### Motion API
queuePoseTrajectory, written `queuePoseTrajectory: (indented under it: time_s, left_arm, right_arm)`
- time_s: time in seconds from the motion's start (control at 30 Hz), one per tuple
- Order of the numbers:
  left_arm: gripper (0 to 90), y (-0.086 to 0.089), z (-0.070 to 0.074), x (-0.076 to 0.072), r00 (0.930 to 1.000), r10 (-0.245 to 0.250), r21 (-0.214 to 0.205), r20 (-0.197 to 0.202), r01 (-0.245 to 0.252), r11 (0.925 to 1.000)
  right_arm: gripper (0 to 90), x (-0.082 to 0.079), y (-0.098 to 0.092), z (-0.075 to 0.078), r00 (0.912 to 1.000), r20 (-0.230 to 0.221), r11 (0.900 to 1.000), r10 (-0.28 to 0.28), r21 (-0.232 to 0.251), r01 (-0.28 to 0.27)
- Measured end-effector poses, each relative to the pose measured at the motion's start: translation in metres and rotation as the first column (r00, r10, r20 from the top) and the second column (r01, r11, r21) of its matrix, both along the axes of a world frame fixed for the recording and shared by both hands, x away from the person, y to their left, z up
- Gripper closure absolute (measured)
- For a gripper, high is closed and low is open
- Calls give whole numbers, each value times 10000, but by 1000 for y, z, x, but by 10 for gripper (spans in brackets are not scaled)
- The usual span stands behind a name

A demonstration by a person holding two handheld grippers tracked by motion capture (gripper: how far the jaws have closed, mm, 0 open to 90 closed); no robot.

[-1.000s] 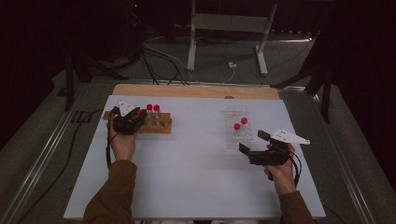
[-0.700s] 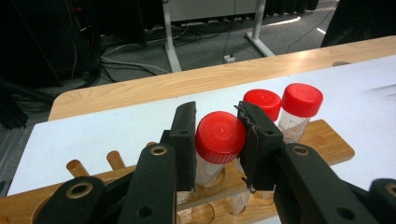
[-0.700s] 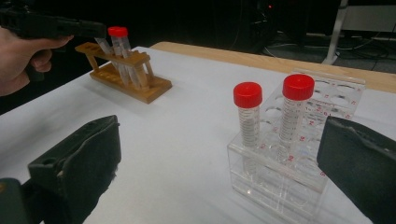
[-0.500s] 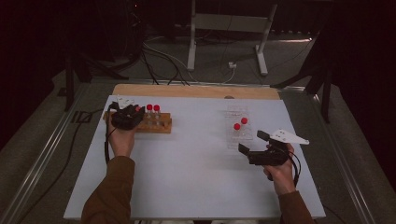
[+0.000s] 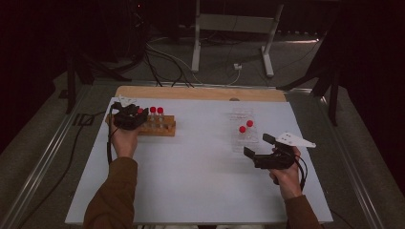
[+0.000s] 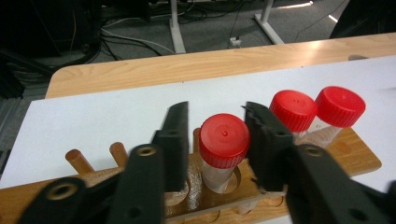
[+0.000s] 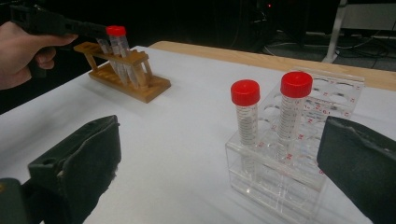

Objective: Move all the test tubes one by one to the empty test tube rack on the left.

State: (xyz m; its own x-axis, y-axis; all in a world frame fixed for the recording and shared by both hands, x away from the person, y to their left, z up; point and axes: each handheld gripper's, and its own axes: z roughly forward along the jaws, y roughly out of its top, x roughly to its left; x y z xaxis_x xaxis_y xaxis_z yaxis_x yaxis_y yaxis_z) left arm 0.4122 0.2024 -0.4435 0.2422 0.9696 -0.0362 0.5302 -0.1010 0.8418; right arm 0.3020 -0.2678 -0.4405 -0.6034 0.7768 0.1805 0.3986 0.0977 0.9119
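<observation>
Fingers of the left gripper [image 6: 212,140] stand either side of a red-capped tube [image 6: 223,148] seated in the wooden rack [image 6: 355,158]. The jaws have just been opening, and a narrow gap shows on each side of the cap, so the pads no longer press on it. Two more red-capped tubes [image 6: 317,112] stand in the same rack just beyond the right-hand finger, close enough to crowd it. Bare wooden pegs [image 6: 77,161] rise from the rack's other end.

In the high view the left gripper [image 5: 128,116] sits over the near-left end of the rack [image 5: 165,128], which lies on the white table [image 5: 191,181].

Well apart, the right gripper [image 5: 267,155] rests just beside a clear plastic rack [image 5: 241,143]. Its jaws stand wide and hold nothing. In the right gripper view, that clear rack [image 7: 280,172] holds two red-capped tubes [image 7: 246,116] upright and sits between the fingers [image 7: 84,154], ahead of them and untouched.
</observation>
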Motion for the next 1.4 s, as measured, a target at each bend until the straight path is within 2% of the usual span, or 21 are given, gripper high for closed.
queuePoseTrajectory:
  time_s: [0.13,0.23,0.3,0.4,0.47,0.53,0.6,0.67,0.73,0.83,0.9,1.03,1.27,1.4]
  left_arm:
    - [433,4,3,-6,9994,-54,-554,328,72,9984]
    - [349,6,5,-12,9981,-252,-1006,557,307,9945]
    - [317,8,4,-18,9964,-438,-1378,729,535,9890]
    - [262,11,3,-26,9955,-473,-1751,819,611,9827]
    - [262,13,3,-32,9947,-586,-1796,842,730,9810]
    - [264,14,3,-38,9929,-755,-1964,923,925,9762]
    - [244,14,4,-44,9920,-800,-1945,979,979,9760]
    - [177,13,5,-50,9917,-817,-1890,995,995,9769]
    - [146,14,8,-56,9896,-888,-1991,1130,1101,9738]
    - [32,14,11,-66,9876,-926,-1963,1269,1165,9736]
    - [11,13,12,-72,9868,-982,-1812,1290,1208,9760]
    - [7,17,12,-86,9815,-1079,-1728,1583,1351,9756]
    - [7,21,10,-104,9760,-1280,-1749,1762,1590,9717]
    - [7,23,7,-112,9738,-1325,-1644,1847,1635,9727]
  right_arm:
    - [0,0,-1,0,10000,20,10000,-32,17,32]
    - [0,0,-1,0,10000,19,10000,-57,9,57]
    - [0,0,-1,0,10000,41,10000,-64,-27,64]
    - [0,1,0,1,9999,68,9999,-108,-77,109]
    - [0,1,-1,1,9998,87,9998,-168,-108,169]
    - [0,2,-2,3,9997,139,9997,-225,-100,226]
    - [0,3,-2,5,9994,195,9996,-276,-107,278]
    - [0,4,-2,7,9992,262,9995,-291,-133,295]
    - [0,6,-1,9,9989,344,9994,-323,-110,327]
    - [0,7,0,12,9982,431,9989,-423,-186,432]
    - [0,9,1,13,9976,479,9984,-493,-257,505]
    - [0,14,2,16,9970,488,9976,-609,-304,624]
    - [0,22,3,23,9929,645,9943,-1004,-292,1025]
    - [24,29,1,26,9905,634,9918,-1224,-280,1244]
